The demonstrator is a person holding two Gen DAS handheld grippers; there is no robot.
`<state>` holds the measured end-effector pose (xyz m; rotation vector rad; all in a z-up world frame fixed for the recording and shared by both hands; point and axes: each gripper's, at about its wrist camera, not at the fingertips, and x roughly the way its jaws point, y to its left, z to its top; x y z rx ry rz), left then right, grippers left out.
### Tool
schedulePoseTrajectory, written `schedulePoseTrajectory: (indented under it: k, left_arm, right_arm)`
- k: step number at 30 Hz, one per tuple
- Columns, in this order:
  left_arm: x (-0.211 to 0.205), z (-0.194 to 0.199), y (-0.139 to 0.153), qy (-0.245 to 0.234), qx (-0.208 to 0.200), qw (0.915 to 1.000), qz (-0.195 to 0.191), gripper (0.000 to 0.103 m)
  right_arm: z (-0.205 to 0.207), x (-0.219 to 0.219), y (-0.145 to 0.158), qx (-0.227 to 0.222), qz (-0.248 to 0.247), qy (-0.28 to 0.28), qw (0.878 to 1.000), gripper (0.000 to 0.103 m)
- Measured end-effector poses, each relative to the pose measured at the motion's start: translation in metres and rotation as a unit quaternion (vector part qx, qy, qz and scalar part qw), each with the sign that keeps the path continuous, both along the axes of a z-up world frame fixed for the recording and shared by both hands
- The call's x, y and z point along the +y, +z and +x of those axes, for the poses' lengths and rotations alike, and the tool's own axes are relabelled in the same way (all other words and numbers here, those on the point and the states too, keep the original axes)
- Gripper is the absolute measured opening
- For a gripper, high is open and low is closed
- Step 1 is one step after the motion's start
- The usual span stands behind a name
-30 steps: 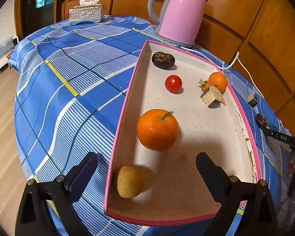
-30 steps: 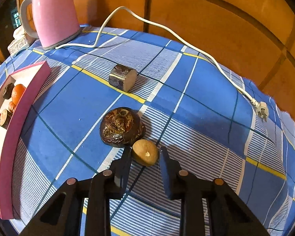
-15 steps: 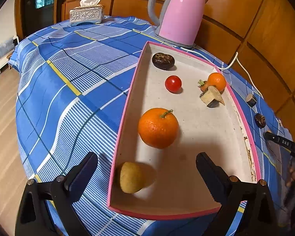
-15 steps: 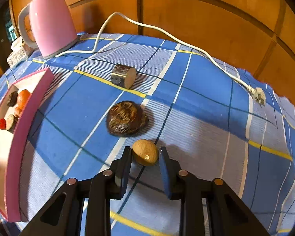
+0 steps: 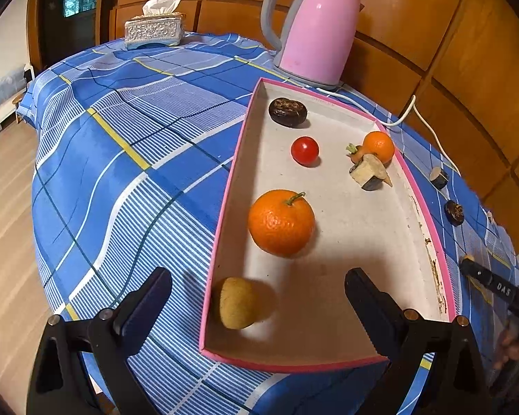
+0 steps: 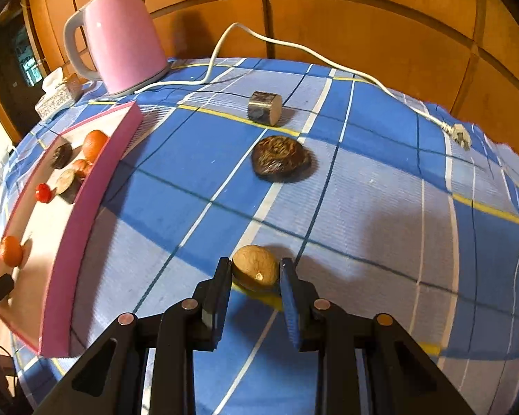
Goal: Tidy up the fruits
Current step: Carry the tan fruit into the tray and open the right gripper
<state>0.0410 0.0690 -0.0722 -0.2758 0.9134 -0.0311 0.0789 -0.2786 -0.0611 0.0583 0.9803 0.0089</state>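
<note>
My right gripper [image 6: 256, 273] is shut on a small tan round fruit [image 6: 256, 265], held just above the blue checked cloth. A dark wrinkled fruit [image 6: 280, 159] and a cut brown chunk [image 6: 264, 108] lie further out on the cloth. The pink-rimmed tray [image 5: 221, 214] holds a big orange [image 5: 281, 222], a kiwi [image 5: 235, 302], a cherry tomato [image 5: 304, 150], a dark fruit [image 5: 288, 112], a small orange [image 5: 379, 146] and a cut piece [image 5: 368, 173]. My left gripper [image 5: 257, 295] is open over the tray's near end, the kiwi between its fingers.
A pink kettle [image 5: 316, 31] stands behind the tray, its white cord [image 6: 294, 46] and plug [image 6: 458, 135] trailing over the cloth. A tissue box [image 5: 154, 29] sits at the far side. The table edge drops to a wooden floor [image 5: 3, 207] on the left.
My right gripper has lifted and drawn back with the tan fruit, away from the dark wrinkled fruit. My left gripper has pulled back slightly from the tray and stays open.
</note>
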Motion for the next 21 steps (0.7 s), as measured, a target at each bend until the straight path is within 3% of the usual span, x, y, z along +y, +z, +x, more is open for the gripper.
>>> schedulePoseTrajectory:
  k: [21]
  left_arm:
    - [0.002, -0.009, 0.012, -0.001, -0.019, 0.9998, 0.010, 0.101]
  right_arm:
    - [-0.018, 0.005, 0.000, -0.016, 0.005, -0.005, 1.000, 0.028]
